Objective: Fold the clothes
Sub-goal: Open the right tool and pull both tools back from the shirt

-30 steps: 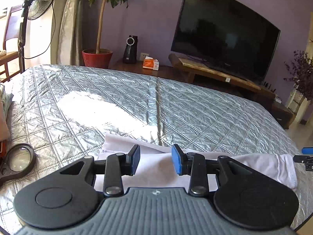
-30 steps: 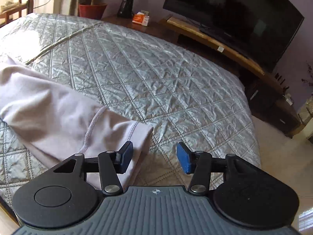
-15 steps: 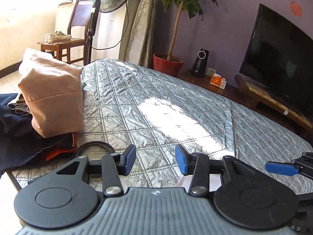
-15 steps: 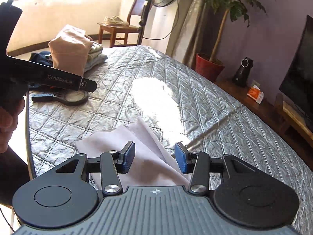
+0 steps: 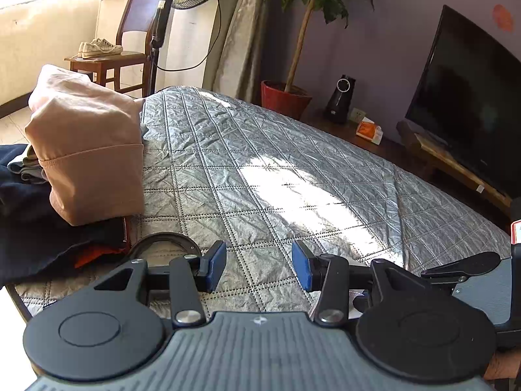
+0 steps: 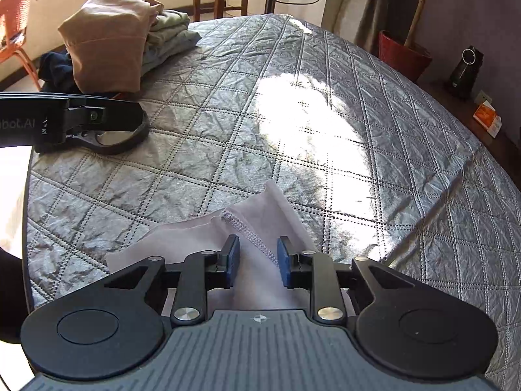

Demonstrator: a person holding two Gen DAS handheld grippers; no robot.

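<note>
A pale lilac garment (image 6: 195, 244) lies on the silver quilted bedspread (image 6: 293, 123), close to its near edge. In the right wrist view my right gripper (image 6: 258, 265) sits over the garment's stitched seam (image 6: 250, 233). Its blue pads stand a narrow gap apart with cloth showing between them, not clamped. In the left wrist view my left gripper (image 5: 259, 270) hangs wide open over bare quilt (image 5: 260, 179), holding nothing. Only a sliver of the garment (image 5: 355, 296) peeks out behind its right finger. The right gripper's housing (image 5: 472, 264) shows at the far right.
A pile of clothes sits at the bed's left corner: a peach garment (image 5: 88, 150) on top, navy cloth (image 5: 49, 244) beneath, grey-green folded pieces (image 6: 169, 32) behind. A magnifying glass (image 6: 120, 137) lies beside it. A chair, fan, potted plant and TV stand beyond the bed.
Both views have swung left toward the clothes pile. The left gripper left the garment and now hovers over bare quilt. The right gripper reached the garment's left end and its jaws narrowed.
</note>
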